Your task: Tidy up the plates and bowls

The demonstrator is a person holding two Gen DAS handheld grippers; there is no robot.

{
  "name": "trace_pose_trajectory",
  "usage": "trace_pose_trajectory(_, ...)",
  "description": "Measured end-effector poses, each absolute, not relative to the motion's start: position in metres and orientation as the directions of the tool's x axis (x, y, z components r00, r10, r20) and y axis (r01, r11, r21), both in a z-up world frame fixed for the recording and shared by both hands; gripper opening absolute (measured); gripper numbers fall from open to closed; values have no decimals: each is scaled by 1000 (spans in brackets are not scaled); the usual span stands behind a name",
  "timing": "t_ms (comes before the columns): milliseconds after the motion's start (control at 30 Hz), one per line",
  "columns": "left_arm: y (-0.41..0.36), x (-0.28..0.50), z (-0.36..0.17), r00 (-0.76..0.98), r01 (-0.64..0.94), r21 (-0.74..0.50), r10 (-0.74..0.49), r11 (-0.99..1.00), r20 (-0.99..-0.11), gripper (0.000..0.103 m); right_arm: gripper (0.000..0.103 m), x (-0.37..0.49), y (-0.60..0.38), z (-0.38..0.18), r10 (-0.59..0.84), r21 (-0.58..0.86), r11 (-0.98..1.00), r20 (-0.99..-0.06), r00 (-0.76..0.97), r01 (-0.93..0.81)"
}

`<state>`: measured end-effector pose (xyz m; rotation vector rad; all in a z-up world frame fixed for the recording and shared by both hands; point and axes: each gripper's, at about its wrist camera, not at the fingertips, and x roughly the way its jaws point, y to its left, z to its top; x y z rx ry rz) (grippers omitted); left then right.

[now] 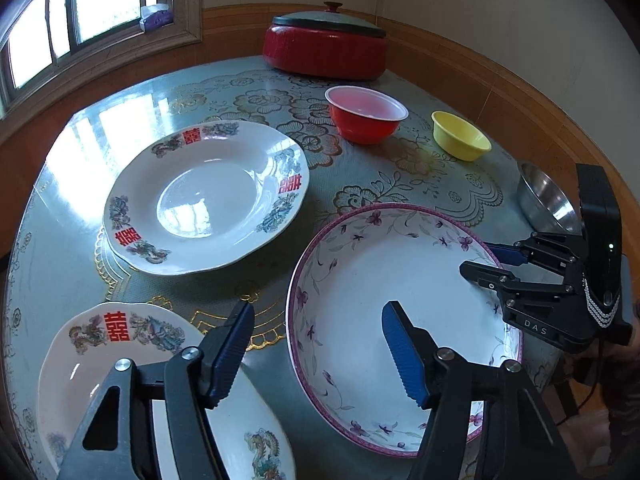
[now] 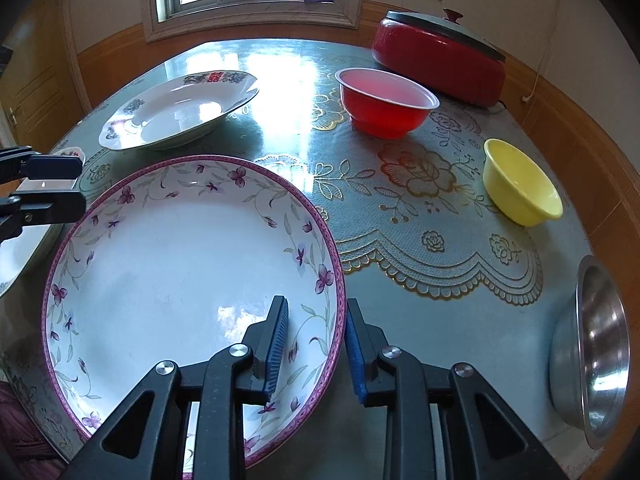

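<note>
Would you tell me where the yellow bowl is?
In both views the yellow bowl stands upright at the table's right side, between the red bowl and the steel bowl.

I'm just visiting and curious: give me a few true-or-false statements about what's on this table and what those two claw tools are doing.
1. The right gripper straddles the rim of the floral plate. True.
2. The yellow bowl sits inside the red bowl. False; they stand apart.
3. The left gripper holds a plate. False; it is open and holds nothing.
4. The red pot has its lid on. True.
5. A steel bowl is on the table. True.
</note>
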<state>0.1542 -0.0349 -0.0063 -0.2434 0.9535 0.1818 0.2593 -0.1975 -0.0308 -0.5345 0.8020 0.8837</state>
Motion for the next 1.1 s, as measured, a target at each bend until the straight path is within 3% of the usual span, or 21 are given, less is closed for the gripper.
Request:
trace_pose_trajectory(300,-42,181,-24,508,-371,-103,109,923,-854,55,27,263,-202,-30,520,-136,363,-792,322,-922)
trace_pose_trajectory(467,-56,181,-32,482,-430,-84,150,899,-863,55,27,279,-210,-28,511,-193,330,-786,347,-924)
trace_pose_trajectory(767,-94,183,-43,480,-487,-67,203,871,-854,43,30,314,-243,-28,583,-2,326,-787,203,-945)
trace_pose_trajectory(900,-111,171,-45,497,-518,-49,254,854,-830,34,31,332,-254,-32,609,117,345,-783,127,-931)
trace_pose_trajectory(1100,-127,143,-48,517,-593,-112,270,798,-812,25,29,325,-240,-33,615,91,321,-777,135,-943)
